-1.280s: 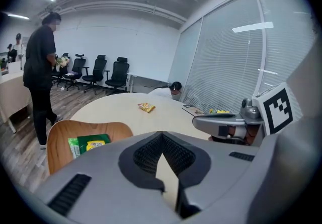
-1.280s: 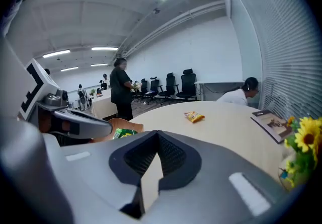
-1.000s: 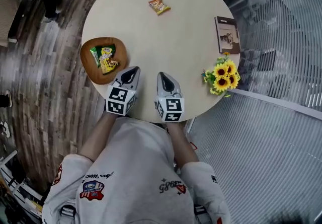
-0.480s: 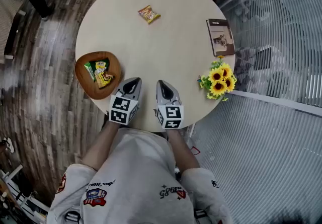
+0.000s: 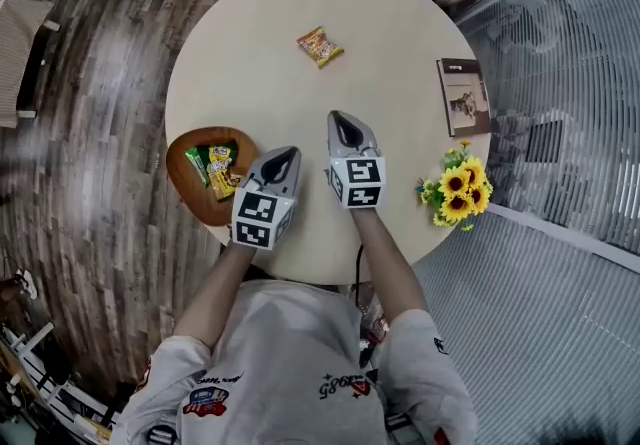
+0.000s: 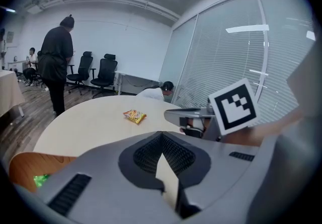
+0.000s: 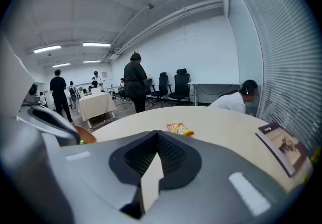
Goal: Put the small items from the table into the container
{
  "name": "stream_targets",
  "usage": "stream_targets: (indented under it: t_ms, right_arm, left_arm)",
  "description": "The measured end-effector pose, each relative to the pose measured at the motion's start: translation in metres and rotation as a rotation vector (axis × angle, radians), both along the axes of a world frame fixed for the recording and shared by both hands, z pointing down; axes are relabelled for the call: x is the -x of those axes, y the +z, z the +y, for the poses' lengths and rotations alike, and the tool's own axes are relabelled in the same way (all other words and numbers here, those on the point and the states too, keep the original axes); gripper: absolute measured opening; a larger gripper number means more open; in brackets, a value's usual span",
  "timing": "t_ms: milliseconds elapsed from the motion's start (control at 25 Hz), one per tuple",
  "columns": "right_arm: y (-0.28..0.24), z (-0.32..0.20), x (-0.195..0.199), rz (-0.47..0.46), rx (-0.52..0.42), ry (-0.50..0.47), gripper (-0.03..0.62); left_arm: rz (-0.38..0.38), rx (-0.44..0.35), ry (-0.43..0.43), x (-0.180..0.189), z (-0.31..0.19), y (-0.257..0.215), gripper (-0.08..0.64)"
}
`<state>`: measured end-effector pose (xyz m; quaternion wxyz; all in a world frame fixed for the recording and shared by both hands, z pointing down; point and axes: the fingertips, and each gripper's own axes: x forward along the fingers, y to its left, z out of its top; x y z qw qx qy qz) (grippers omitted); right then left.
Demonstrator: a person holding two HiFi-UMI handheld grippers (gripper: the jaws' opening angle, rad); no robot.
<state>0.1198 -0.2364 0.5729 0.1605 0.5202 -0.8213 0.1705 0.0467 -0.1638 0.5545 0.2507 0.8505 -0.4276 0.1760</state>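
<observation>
Beige round table (image 5: pixel 270 23). One orange-yellow foil snack packet (image 5: pixel 320 45) lies loose on the far half, well apart from everything else. A brown wooden shallow bowl (image 5: pixel 184 195) sits at the table's near left edge, with green and yellow snack packets (image 5: pixel 217 169) lying inside it.

Left tongs (image 5: pixel 289 152): tips together, nothing between them. They are over the table just right of the bowl, pointing across it.

Right tongs (image 5: pixel 338 117): also closed and empty. They are further forward than the left, nose aimed roughly at the loose packet but well short of it.

Both gripper views agree: pads meet at the tip and the packet is on the tabletop ahead.

A dark-covered book (image 5: pixel 465 96) lies at the right edge, with a bunch of yellow sunflowers (image 5: pixel 458 191) near it at the rim. A person in black (image 6: pixel 56 62) stands beyond the table.
</observation>
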Motion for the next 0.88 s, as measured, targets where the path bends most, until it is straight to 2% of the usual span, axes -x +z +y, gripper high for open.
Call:
stream_targets:
  t_ms: [80, 240, 400, 440, 520, 640, 720, 880]
  right_arm:
    - [0.004, -0.037, 0.005, 0.024, -0.02, -0.008, 0.002]
    - [0.032, -0.1, 0.009, 0.083, 0.0, 0.009, 0.002]
    - [0.061, -0.156, 0.006, 0.138, 0.036, 0.031, 0.008]
    - [0.069, -0.167, 0.006, 0.155, 0.048, 0.03, 0.048]
    - [0.087, -0.185, 0.007, 0.189, 0.082, 0.014, 0.216]
    - [0.111, -0.205, 0.011, 0.237, 0.146, -0.028, 0.314]
    - [0.126, -0.211, 0.014, 0.267, 0.188, -0.05, 0.336]
    - [0.154, -0.207, 0.018, 0.277, 0.283, -0.061, 0.334]
  left_arm:
    - [0.005, -0.001, 0.0, 0.003, -0.016, 0.003, 0.005]
    - [0.018, 0.008, -0.009, 0.009, -0.042, 0.013, 0.005]
    - [0.041, 0.056, -0.001, 0.013, -0.06, 0.025, 0.005]
    - [0.046, 0.07, 0.003, 0.015, -0.06, 0.028, 0.005]
    - [0.045, 0.088, 0.012, 0.018, -0.059, 0.035, 0.005]
    - [0.038, 0.093, 0.031, 0.021, -0.062, 0.039, 0.005]
    - [0.055, 0.111, 0.039, 0.024, -0.063, 0.041, 0.005]
    - [0.067, 0.124, 0.03, 0.03, -0.063, 0.044, 0.005]
